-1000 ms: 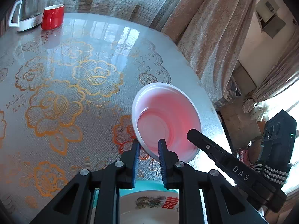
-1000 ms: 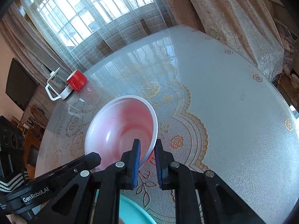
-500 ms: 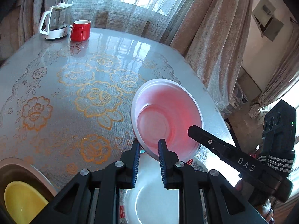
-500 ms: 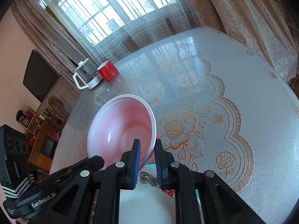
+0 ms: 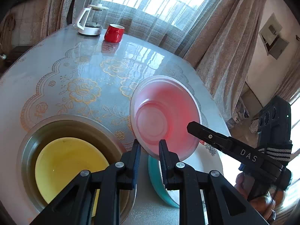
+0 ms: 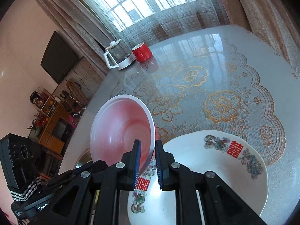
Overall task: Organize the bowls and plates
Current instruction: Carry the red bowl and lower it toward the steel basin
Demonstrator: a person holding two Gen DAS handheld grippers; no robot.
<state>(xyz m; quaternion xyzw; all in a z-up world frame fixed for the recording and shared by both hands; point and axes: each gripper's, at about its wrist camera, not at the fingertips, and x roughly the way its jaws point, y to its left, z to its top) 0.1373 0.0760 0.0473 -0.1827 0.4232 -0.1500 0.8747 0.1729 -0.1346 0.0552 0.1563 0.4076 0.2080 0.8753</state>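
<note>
Now, pink bowl [image 5: 165, 120]: held tilted in the air above the table [image 5: 78, 71], over the white plate [image 6: 215, 170].
Right gripper [image 6: 147, 160]: its fingers pinch the bowl's rim.
Left gripper [image 5: 149, 156]: its fingers also pinch the rim, on the near edge.
White plate: lies on a teal dish [image 5: 156, 178], with red characters and dragon prints.
Yellow bowl [image 5: 69, 168]: sits inside a metal basin [image 5: 65, 121], beside the teal dish.
Far edge of table: red cup [image 5: 114, 33] next to a glass kettle [image 5: 91, 19].
</note>
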